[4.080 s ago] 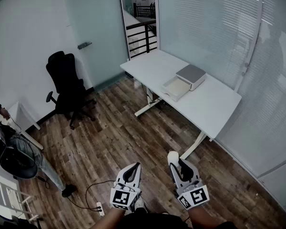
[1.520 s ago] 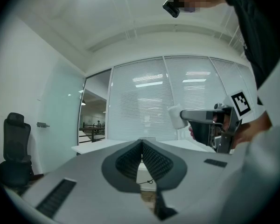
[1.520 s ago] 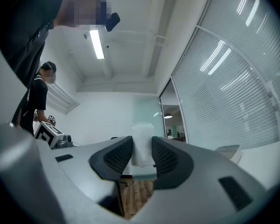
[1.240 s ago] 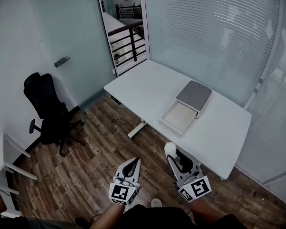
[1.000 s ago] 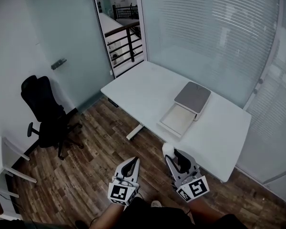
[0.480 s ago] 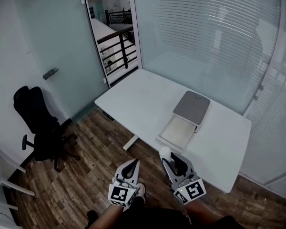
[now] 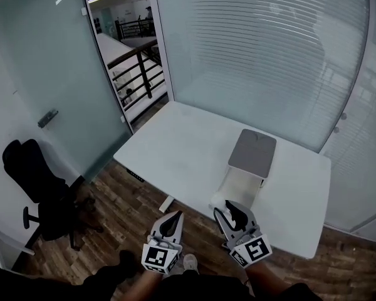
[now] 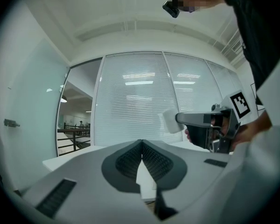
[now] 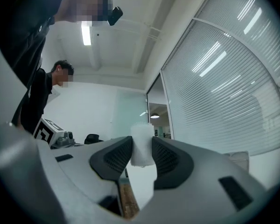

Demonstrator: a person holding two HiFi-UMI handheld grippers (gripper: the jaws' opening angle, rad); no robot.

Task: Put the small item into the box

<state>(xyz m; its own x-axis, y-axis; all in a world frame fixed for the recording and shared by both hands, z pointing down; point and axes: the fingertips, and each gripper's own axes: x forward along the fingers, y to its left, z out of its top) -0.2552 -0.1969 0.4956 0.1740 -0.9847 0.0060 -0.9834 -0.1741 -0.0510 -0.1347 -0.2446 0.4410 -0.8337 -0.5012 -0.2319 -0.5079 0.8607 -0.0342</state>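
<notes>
A white box (image 7: 242, 184) with its grey lid (image 7: 254, 150) slid back lies on the white table (image 7: 175, 149), at the right. My right gripper (image 7: 223, 208) hovers over the table's near edge, just short of the box, shut on a small white item (image 7: 217, 200). That item (image 9: 141, 144) fills the gap between the two dark pads in the right gripper view. My left gripper (image 7: 175, 216) hangs to the left over the floor, its jaws shut and empty (image 8: 141, 144). From the left gripper view, the right gripper (image 8: 210, 125) shows with the item (image 8: 170, 121) at its tip.
A black office chair (image 7: 36, 187) stands at the left on the wood floor (image 7: 106, 231). Glass walls with blinds (image 7: 269, 55) close off the far and right sides of the table. A glass door (image 7: 44, 86) stands at the back left. Another person (image 9: 44, 97) shows behind the left gripper's marker cube (image 9: 49, 129).
The table and box have come nearer and now lie directly in front of both grippers. The right gripper keeps its hold on the white item; the left stays shut.
</notes>
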